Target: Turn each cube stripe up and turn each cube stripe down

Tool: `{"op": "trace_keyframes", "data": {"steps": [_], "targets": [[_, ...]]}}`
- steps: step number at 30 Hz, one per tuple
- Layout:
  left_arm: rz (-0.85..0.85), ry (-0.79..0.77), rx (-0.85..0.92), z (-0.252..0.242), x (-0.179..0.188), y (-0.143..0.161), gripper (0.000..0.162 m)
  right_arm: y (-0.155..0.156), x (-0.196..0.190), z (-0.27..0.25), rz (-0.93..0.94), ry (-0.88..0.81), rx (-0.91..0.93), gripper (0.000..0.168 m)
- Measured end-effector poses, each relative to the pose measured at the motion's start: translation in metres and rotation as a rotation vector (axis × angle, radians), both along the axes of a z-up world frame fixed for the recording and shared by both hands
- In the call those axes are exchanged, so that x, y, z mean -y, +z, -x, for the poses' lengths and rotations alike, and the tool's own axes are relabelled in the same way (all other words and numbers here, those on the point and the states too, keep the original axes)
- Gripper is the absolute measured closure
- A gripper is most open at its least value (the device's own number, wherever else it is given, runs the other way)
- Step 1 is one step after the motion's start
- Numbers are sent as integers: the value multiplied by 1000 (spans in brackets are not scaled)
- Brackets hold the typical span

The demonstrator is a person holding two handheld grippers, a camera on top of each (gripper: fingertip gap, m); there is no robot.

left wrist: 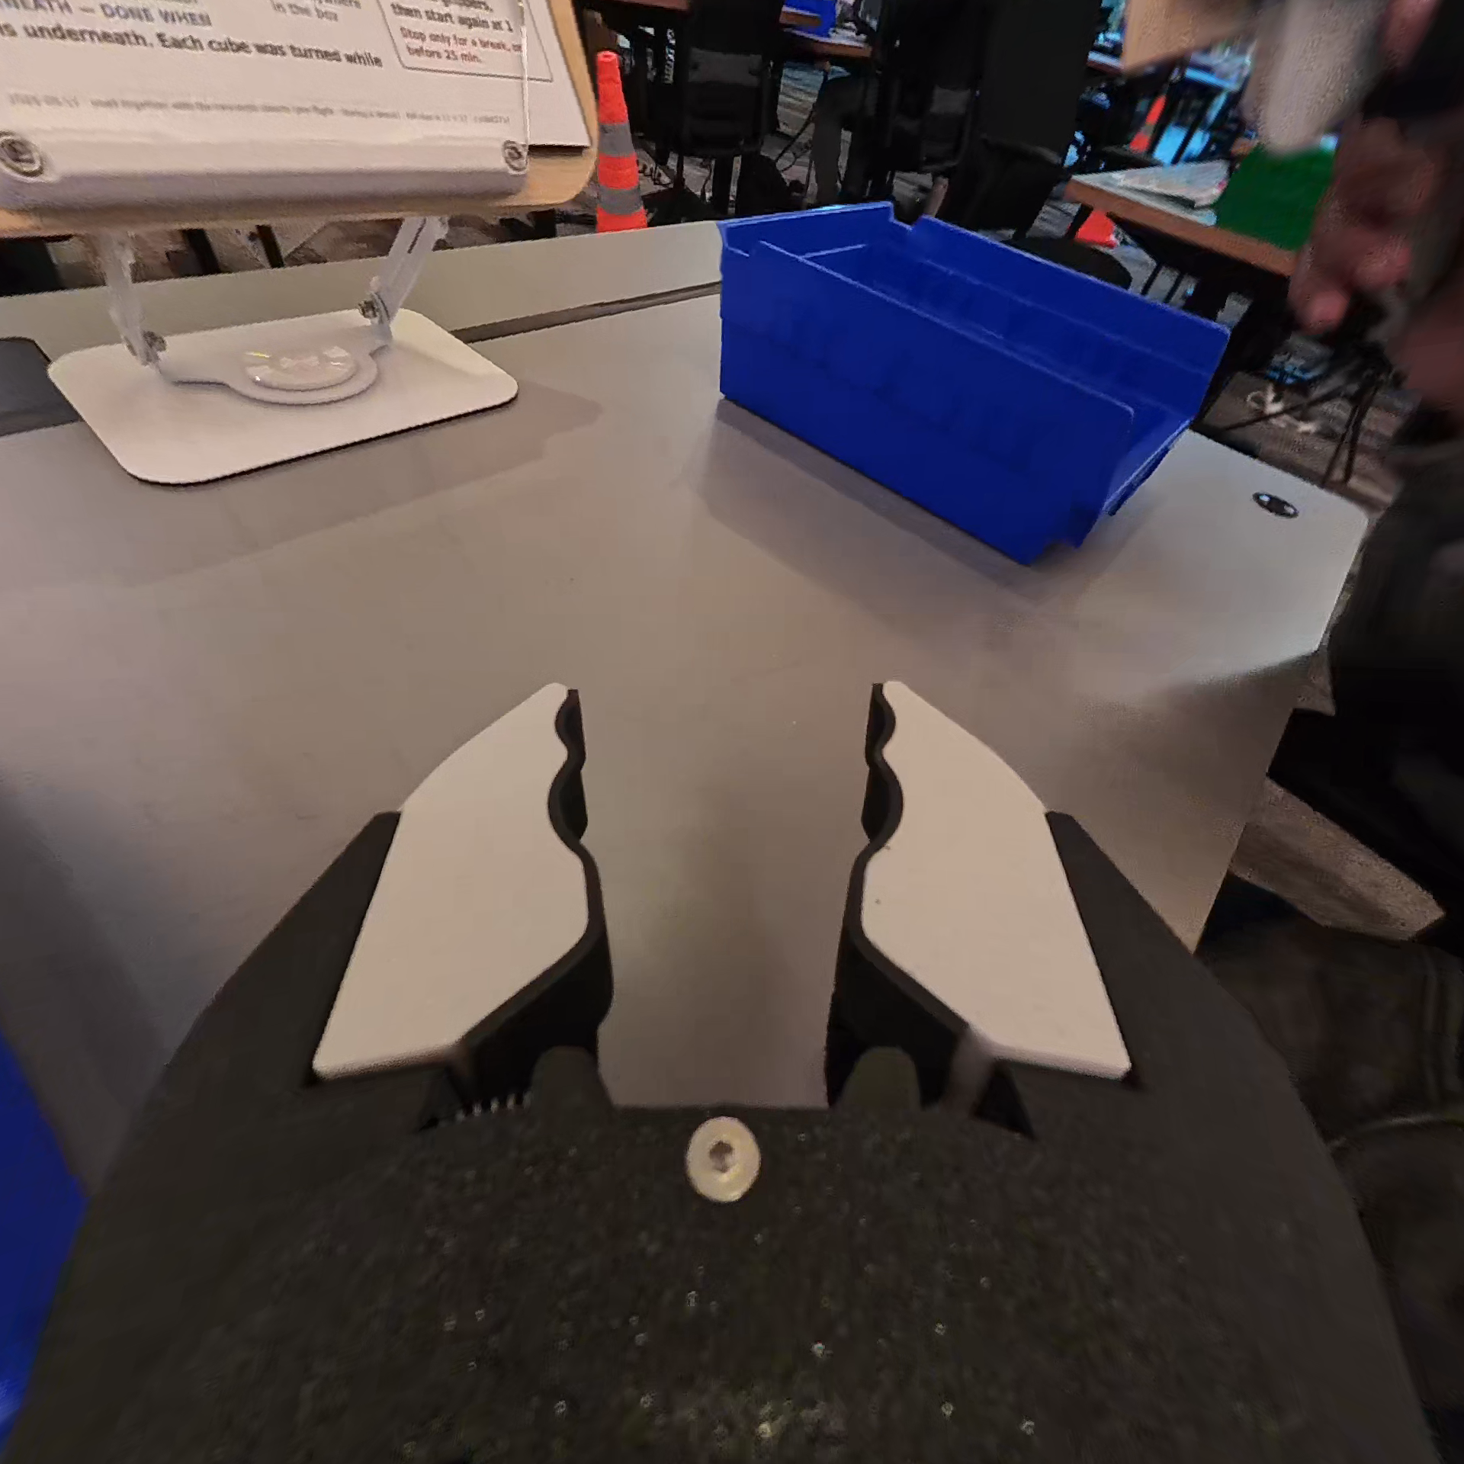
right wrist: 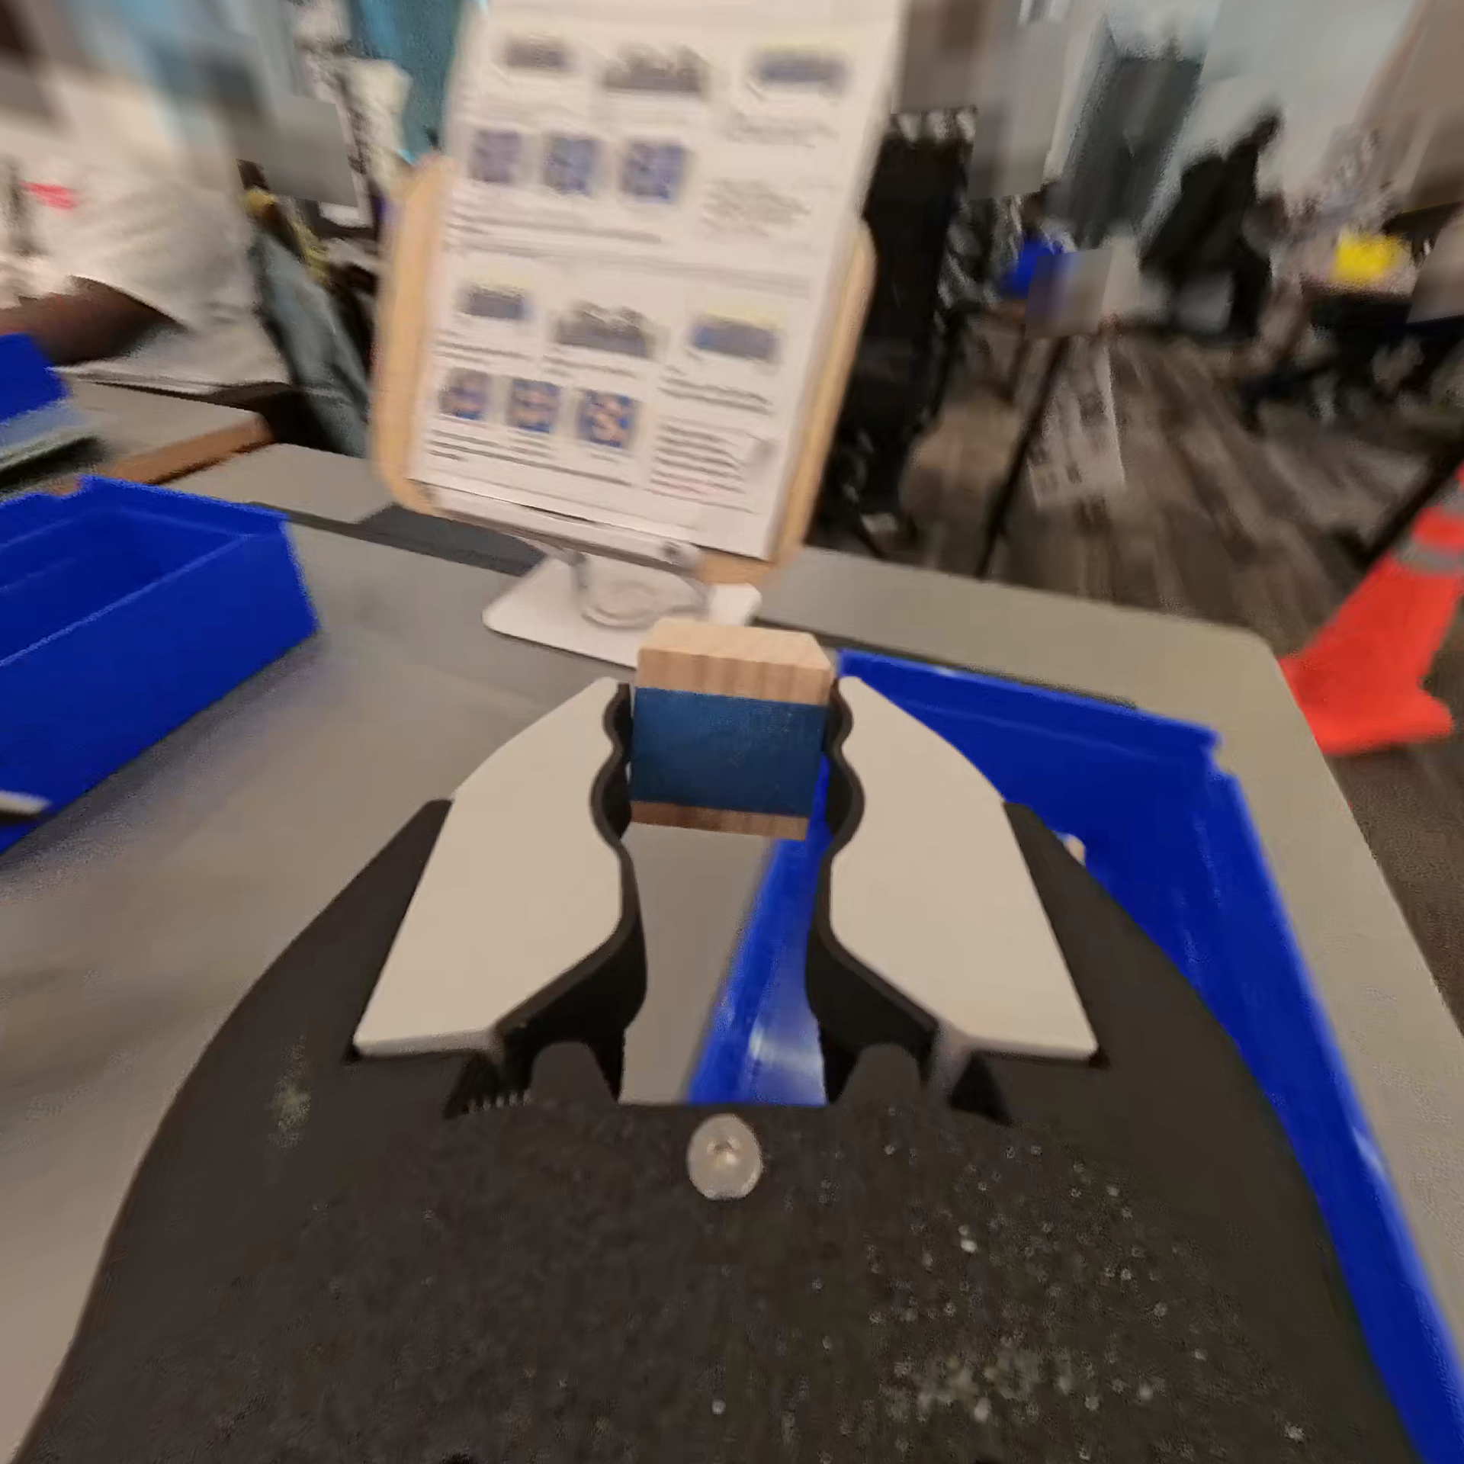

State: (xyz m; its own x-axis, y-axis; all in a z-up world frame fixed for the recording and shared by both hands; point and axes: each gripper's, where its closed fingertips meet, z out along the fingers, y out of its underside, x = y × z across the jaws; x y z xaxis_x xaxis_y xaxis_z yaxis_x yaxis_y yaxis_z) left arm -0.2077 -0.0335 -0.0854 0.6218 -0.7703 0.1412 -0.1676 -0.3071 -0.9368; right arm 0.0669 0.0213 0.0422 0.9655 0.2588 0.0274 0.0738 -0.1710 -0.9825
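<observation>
Your right gripper (right wrist: 730,745) had the wooden cube (right wrist: 733,741) pinched at the very tips, one finger on each side face, so the broad blue stripe faced back at the camera and bare wood showed above and below it. That side-on grip looked deliberate: it left the striped face free, so a roll of the wrist could send it up or down. You held the cube in the air over the near wall of a blue bin (right wrist: 1188,887), probably because that bin was where it belonged. A second blue bin (right wrist: 158,602) sat well off to the left, and the instruction sheet on its stand (right wrist: 634,317) stood beyond, blurred. Your left gripper (left wrist: 725,760) was spread wide with nothing between its fingers, hovering over bare grey table (left wrist: 396,602), seemingly waiting its turn. Whether other cubes lay in the bins, the views didn't show.
</observation>
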Motion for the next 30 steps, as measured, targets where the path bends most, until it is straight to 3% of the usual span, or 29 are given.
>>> {"op": "trace_keyframes", "data": {"steps": [3, 6, 10, 15, 21, 30], "targets": [[14, -13, -9, -6, 5, -2, 96, -12, -35, -53, 176, -115, -92, 122], [54, -22, -22, -10, 9, -10, 98, -62, -66, -86, 444, -208, -24, 122], [52, -11, -51, -9, 9, -14, 98, -129, -82, -87, 797, -189, -25, 122], [65, -2, -47, -6, 8, -12, 99, -176, -81, -87, 1013, -223, 56, 121], [96, -10, -45, -8, 8, -17, 99, -208, -81, -87, 1134, -230, 69, 122], [114, -14, -71, -9, 8, -23, 99, -217, -81, -88, 1161, -247, 124, 121]]}}
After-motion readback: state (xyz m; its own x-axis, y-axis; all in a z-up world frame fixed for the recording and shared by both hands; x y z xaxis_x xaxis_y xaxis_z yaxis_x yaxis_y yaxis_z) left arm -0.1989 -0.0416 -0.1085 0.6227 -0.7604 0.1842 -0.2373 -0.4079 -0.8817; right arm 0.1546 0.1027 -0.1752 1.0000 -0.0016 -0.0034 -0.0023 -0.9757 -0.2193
